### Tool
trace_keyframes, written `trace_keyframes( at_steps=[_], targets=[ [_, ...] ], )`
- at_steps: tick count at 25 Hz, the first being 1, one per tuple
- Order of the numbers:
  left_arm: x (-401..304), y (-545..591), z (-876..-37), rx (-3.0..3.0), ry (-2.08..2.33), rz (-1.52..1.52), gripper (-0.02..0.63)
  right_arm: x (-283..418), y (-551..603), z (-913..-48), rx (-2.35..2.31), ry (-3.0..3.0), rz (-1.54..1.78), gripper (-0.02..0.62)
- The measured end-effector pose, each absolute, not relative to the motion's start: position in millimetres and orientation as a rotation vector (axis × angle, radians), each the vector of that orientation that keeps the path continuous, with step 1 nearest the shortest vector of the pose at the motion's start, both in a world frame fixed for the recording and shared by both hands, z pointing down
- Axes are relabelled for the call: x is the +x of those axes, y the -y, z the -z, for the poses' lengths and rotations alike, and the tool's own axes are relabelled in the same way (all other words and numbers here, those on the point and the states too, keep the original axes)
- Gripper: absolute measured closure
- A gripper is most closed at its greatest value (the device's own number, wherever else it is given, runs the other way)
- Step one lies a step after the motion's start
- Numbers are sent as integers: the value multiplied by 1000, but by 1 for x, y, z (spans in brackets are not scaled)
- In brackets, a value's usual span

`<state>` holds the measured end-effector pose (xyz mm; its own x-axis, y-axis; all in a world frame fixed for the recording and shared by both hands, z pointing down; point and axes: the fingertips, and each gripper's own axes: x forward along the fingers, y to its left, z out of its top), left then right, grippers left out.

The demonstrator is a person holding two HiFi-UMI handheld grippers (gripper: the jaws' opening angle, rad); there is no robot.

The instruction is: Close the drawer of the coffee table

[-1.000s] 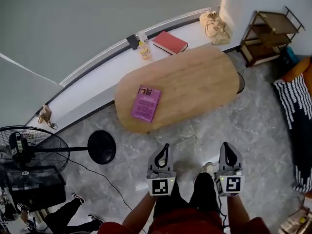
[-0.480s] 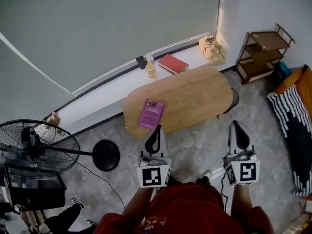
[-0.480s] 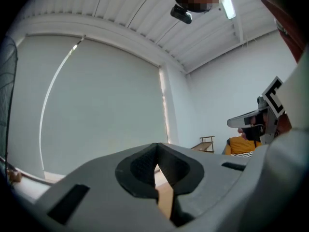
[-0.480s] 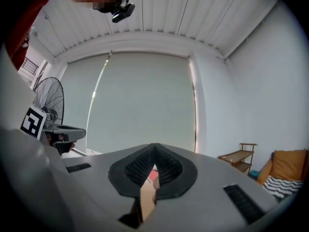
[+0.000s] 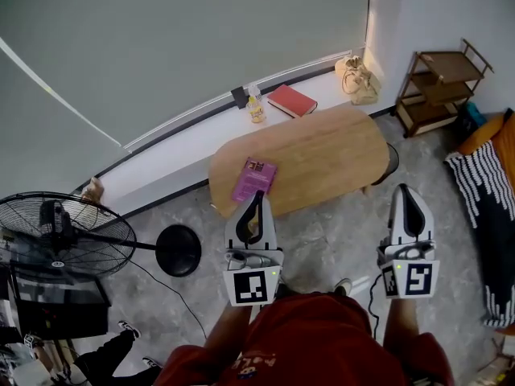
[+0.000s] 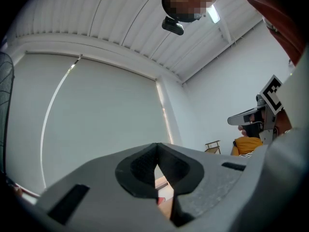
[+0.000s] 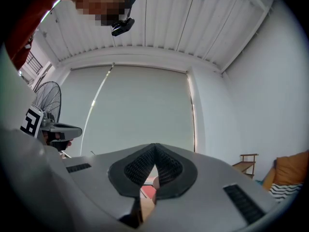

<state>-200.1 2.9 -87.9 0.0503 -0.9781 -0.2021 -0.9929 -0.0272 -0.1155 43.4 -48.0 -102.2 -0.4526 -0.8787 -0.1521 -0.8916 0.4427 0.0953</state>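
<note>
The oval wooden coffee table (image 5: 322, 155) stands on the grey floor below the window sill, with a purple book (image 5: 254, 179) lying at its left end. No drawer front shows in any view. My left gripper (image 5: 256, 197) is held up in the air in front of the table's left end, shut and holding nothing. My right gripper (image 5: 404, 189) hangs level with it near the table's right end, also shut and holding nothing. In the left gripper view the left gripper (image 6: 155, 146) points at the window blind. In the right gripper view the right gripper (image 7: 155, 146) faces the same blind.
A standing fan (image 5: 56, 236) with a round black base (image 5: 179, 250) is at the left. On the sill lie a red book (image 5: 291, 100), a small bottle (image 5: 257, 109) and a beige bag (image 5: 358, 77). A wooden shelf (image 5: 438, 79) and a striped cushion (image 5: 483, 183) are at the right.
Both grippers have risen and come closer to the head camera, staying shut. The table looks smaller and farther away.
</note>
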Motion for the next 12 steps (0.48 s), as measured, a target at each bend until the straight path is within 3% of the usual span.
trace_keyframes(
  at_steps=[12],
  targets=[
    [-188, -4, 85, -2140, -2002, -101, 600, 46, 46, 98, -1609, -2619, -261, 598]
  ],
)
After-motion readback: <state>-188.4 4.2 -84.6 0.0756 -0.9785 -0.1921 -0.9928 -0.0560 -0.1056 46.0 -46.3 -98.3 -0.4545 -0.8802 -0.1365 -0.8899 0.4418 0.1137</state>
